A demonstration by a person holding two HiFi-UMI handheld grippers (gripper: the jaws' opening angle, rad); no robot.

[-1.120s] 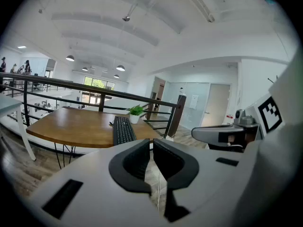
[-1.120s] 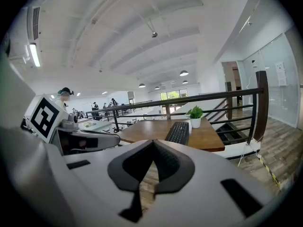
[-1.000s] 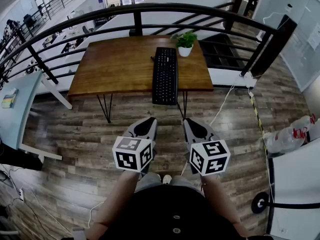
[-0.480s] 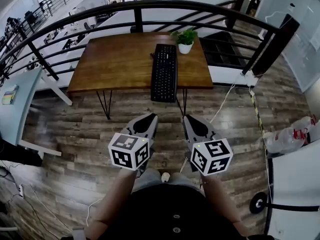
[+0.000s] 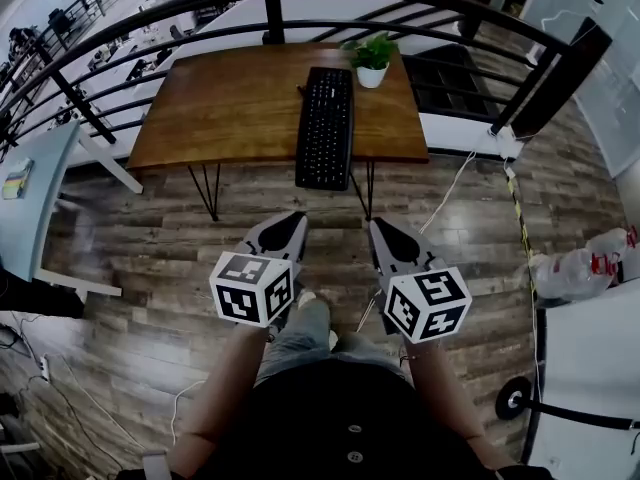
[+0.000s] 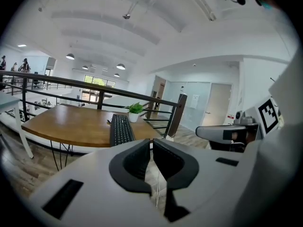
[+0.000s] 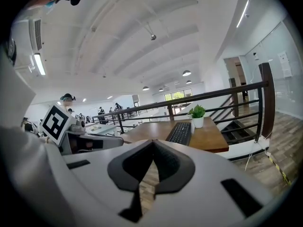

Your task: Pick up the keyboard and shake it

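Keyboard (image 5: 326,128), black, long, flat on wooden table (image 5: 220,118), near end overhanging the edge, plant (image 5: 372,60) beside far end, left gripper (image 5: 288,223) and right gripper (image 5: 385,231) clenched, empty, well apart from it

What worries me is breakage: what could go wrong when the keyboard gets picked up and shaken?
1. The keyboard overhangs the table's near edge, so a clumsy nudge might tip it onto the floor.
2. The potted plant stands right beside its far end; lifting or shaking could knock it over.
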